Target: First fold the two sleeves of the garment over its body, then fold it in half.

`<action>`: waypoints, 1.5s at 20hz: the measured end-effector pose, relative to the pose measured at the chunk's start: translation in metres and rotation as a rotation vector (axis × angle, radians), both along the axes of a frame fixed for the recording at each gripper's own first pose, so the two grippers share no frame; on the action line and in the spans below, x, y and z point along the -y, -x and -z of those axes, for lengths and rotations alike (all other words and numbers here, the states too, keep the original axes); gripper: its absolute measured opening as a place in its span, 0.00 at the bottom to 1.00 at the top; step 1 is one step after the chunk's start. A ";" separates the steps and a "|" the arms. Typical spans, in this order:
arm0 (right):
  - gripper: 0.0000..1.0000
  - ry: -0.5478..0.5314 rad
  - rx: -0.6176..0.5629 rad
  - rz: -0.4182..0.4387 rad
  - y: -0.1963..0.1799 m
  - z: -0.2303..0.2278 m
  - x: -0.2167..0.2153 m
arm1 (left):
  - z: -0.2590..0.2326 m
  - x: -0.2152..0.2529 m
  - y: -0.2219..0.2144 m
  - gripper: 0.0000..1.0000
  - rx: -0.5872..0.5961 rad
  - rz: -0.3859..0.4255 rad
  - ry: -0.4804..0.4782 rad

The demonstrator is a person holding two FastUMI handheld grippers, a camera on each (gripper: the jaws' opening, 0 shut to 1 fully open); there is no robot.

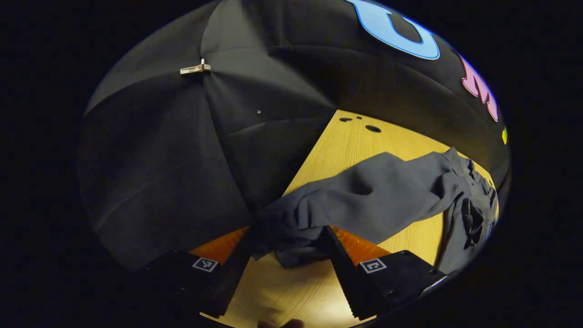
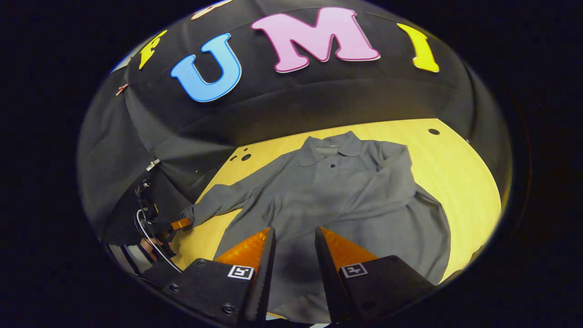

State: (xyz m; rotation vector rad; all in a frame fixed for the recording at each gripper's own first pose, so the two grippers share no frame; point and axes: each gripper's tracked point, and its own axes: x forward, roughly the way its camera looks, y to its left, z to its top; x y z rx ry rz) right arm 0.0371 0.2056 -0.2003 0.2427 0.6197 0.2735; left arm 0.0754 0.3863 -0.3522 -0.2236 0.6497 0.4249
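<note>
A grey long-sleeved polo shirt (image 2: 346, 196) lies front up on the wooden table (image 2: 460, 173), collar (image 2: 330, 148) toward the wall. One sleeve (image 2: 218, 200) stretches out to the left. Its cuff (image 1: 291, 241) lies bunched between the wide-apart fingers of my left gripper (image 1: 288, 230), which is open. The right gripper view shows that same left gripper (image 2: 181, 223) at the sleeve's end. The other sleeve seems to lie slanted across the chest (image 2: 382, 177). My right gripper (image 2: 295, 228) hovers open over the shirt's lower body, nothing between its fingers.
Black cloth walls close off the table at the back and left, held by a metal clip (image 1: 196, 68). Small dark holes (image 1: 372, 129) mark the tabletop near the back corner, another (image 2: 433, 131) at the far right. Bare wood (image 1: 282, 291) lies in front of the cuff.
</note>
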 end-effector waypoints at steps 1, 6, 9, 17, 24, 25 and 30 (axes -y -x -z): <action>0.54 -0.002 -0.003 0.016 0.005 -0.001 0.008 | 0.000 0.001 -0.002 0.97 0.007 0.027 -0.020; 0.54 -0.003 -0.005 0.070 0.024 -0.003 0.036 | -0.002 0.012 -0.011 0.31 -0.004 0.076 -0.039; 0.54 0.010 0.004 0.075 0.029 -0.005 0.049 | -0.015 0.015 -0.013 0.06 -0.011 0.058 -0.106; 0.55 0.035 0.034 0.084 0.032 -0.011 0.092 | -0.117 0.068 -0.022 0.05 0.186 0.068 -0.141; 0.60 0.013 0.050 0.097 0.026 -0.014 0.126 | -0.208 0.169 -0.042 0.05 0.341 0.165 -0.117; 0.62 0.011 0.051 0.098 0.025 -0.014 0.130 | -0.216 0.182 -0.045 0.05 0.349 0.187 -0.127; 0.76 -0.005 0.050 0.109 0.027 -0.012 0.148 | -0.240 0.257 -0.060 0.05 0.374 0.293 -0.105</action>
